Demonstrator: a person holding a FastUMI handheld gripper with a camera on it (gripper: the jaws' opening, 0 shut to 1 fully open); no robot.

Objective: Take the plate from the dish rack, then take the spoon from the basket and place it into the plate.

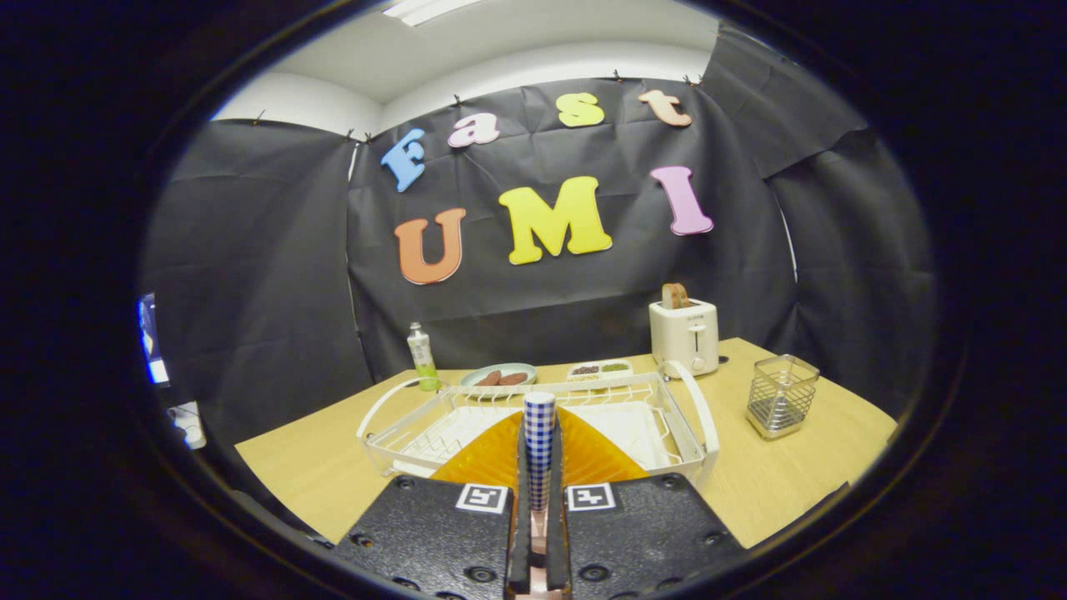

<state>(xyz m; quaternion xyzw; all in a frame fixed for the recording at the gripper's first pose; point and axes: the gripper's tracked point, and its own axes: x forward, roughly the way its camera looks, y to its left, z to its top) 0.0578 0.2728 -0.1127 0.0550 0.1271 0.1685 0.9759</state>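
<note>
Between closed tongs [538,467], checked spoon handle [539,442] upright; orange plate [583,458] beneath, dish rack [667,417] behind

Bare table [834,467] lies between the dish rack [683,417] and wire basket [781,394]; toaster [684,335] stands behind.

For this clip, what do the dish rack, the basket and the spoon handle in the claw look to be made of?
Dish rack: thin white wire, probably coated metal, on a white tray. Basket: shiny grey wire mesh, likely bare steel. Spoon handle, clamped between the fingers of the claw: glossy blue-and-white check, perhaps ceramic or plastic.
</note>
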